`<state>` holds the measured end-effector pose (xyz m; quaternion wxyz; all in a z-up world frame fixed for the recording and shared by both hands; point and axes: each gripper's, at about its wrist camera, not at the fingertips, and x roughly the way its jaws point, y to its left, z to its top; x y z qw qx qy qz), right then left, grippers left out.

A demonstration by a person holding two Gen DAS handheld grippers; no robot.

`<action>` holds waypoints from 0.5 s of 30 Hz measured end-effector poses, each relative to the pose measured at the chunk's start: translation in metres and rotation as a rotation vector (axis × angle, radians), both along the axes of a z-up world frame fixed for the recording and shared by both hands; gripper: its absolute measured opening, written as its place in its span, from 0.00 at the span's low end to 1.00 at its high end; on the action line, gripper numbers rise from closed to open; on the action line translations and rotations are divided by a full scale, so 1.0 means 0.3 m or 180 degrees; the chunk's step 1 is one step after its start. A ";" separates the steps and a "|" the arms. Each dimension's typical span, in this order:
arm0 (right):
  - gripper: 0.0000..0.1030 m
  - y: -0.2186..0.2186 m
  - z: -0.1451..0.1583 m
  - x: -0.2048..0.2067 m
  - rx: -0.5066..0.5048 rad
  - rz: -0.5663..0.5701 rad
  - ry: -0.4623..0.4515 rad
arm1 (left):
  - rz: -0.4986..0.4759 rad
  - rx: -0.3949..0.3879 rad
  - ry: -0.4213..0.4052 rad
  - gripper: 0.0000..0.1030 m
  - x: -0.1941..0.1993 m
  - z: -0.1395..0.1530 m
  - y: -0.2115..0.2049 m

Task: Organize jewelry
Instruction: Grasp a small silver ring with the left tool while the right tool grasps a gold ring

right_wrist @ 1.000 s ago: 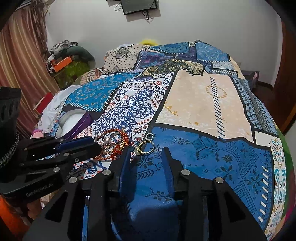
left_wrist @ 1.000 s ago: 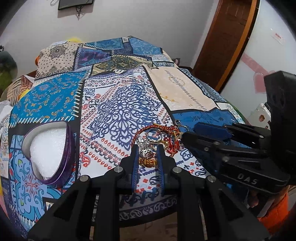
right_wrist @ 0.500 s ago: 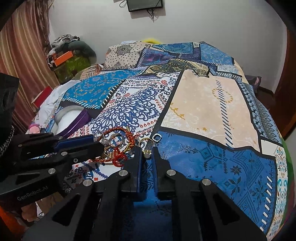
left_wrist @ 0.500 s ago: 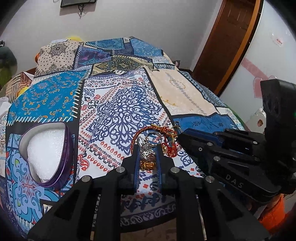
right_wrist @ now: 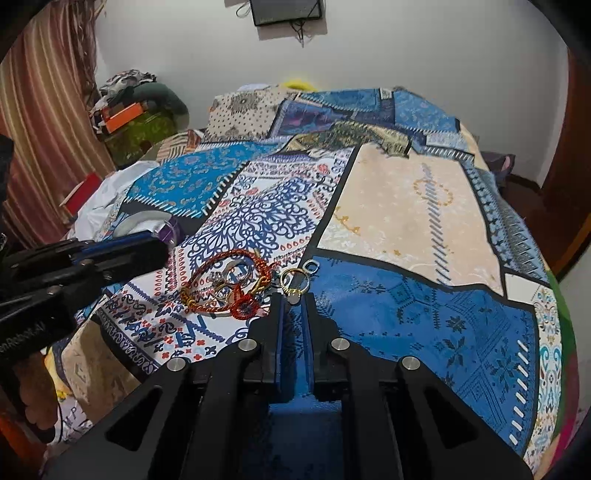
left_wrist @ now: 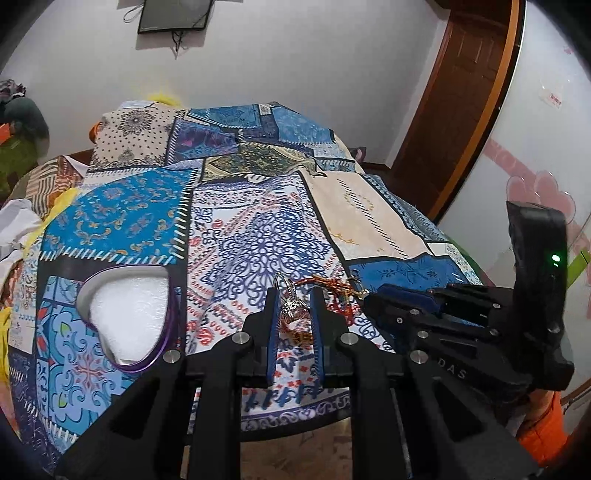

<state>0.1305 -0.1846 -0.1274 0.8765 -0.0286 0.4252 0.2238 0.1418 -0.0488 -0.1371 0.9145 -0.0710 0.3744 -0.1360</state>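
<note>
2 grippers in view, both low over the near edge of a bed with a patchwork bedspread (right_wrist: 406, 206).

Left gripper (left_wrist: 294, 308): jaws nearly together, pads pinching a small silver filigree charm (left_wrist: 293, 308) with a wire hook standing up above it. A thin red-and-gold piece hangs just below the charm; what it is cannot be told.

Right gripper (right_wrist: 291, 304): its jaws have just been closing, then eased slightly apart; now only a narrow gap is left. A small pale piece sits at the tips, attached to a gold ring (right_wrist: 293, 282). Whether the pads actually press on it cannot be told.

Jewelry pile lies on the white-and-blue patterned patch, just beyond and left of the right gripper's tips. Count there: 1 red-and-gold twisted cord bracelet (right_wrist: 225, 280) in a loop, with a red knot on its near side; several thin silver and gold rings inside the loop, tangled, exact count unclear; 1 small square metal link (right_wrist: 311, 264) just beyond the gold ring.

Farther left: 1 purple heart-shaped box (left_wrist: 129, 314), open, white foam lining.

Far wall: 1 dark screen (right_wrist: 286, 11), cable dangling.
</note>
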 end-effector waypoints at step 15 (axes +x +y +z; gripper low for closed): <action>0.17 0.039 -0.028 0.045 -0.0097 0.0048 -0.0002 | 0.0130 -0.0051 -0.0007 0.14 0.000 -0.014 0.060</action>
